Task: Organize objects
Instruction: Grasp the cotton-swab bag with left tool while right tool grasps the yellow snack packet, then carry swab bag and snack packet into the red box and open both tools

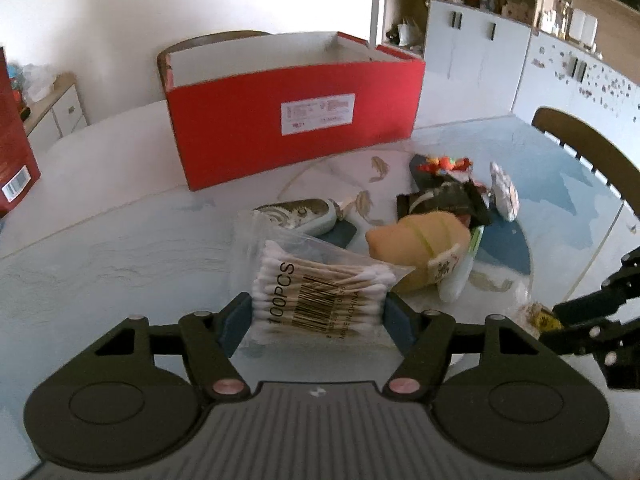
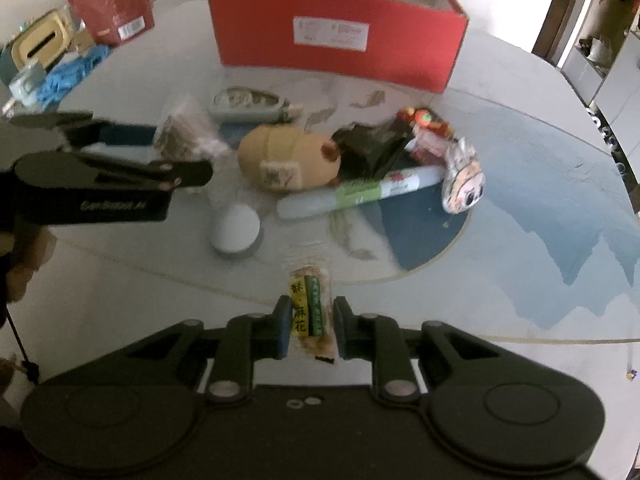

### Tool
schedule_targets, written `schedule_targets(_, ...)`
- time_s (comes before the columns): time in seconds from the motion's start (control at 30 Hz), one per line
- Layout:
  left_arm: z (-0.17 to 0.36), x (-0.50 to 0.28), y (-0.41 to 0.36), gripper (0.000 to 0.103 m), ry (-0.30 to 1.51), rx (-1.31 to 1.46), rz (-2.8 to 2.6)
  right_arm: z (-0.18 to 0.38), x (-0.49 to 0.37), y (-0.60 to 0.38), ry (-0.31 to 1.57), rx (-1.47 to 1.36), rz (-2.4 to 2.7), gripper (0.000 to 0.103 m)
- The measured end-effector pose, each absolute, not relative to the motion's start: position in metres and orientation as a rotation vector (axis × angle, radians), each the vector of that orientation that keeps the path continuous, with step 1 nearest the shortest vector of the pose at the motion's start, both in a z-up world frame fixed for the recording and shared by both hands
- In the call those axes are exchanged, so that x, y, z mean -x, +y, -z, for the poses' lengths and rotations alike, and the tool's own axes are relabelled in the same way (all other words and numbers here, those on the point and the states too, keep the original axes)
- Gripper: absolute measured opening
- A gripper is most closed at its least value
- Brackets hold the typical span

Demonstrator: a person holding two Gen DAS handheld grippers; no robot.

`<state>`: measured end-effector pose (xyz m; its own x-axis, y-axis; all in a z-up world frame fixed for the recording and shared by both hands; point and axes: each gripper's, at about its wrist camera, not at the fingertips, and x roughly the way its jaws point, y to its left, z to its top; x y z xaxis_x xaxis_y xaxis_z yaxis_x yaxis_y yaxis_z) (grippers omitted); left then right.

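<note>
My left gripper (image 1: 318,320) is shut on a clear bag of cotton swabs (image 1: 320,292) marked 100PCS, held just above the table. My right gripper (image 2: 311,326) is shut on a small snack packet (image 2: 311,308) with green and yellow print. An open red box (image 1: 292,116) stands at the back of the table; it also shows in the right wrist view (image 2: 336,36). Between it and the grippers lies a pile: a tan plush toy (image 2: 288,158), a white and green tube (image 2: 360,194), a dark packet (image 2: 372,144) and a cartoon-faced packet (image 2: 462,182).
A white round jar (image 2: 236,230) stands near the pile. A grey-green case (image 2: 250,104) lies by the box. A red bag (image 2: 108,0) and blue items (image 2: 68,74) sit at the far left. A chair back (image 1: 588,148) stands at the table's right edge.
</note>
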<state>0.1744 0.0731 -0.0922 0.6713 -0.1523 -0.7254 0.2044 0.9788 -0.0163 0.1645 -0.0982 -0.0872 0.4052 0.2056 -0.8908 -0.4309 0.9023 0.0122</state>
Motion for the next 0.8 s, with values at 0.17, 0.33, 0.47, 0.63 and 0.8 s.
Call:
schedule_targets(0.17,0.069,-0.169,0.079,0.070,0.809,-0.023,0.207,0.063,-0.177,-0.106,1.050,0.187,-0.409,0.020)
schedule_targets(0.33,0.047,-0.172,0.080,0.070,0.796,-0.006,0.223,0.039,-0.196,-0.112,1.011,0.147,-0.413,0.020)
schedule_targets(0.47,0.029,-0.181,0.079,0.070,0.782,-0.004,0.225,0.017,-0.216,-0.113,0.971,0.141,-0.426,0.020)
schedule_targets(0.63,0.010,-0.197,0.077,0.070,0.756,-0.030,0.231,-0.005,-0.243,-0.108,0.921,0.159,-0.442,0.020)
schedule_targets(0.8,-0.010,-0.223,0.075,0.070,0.725,-0.065,0.238,-0.025,-0.274,-0.100,0.870,0.173,-0.470,0.020)
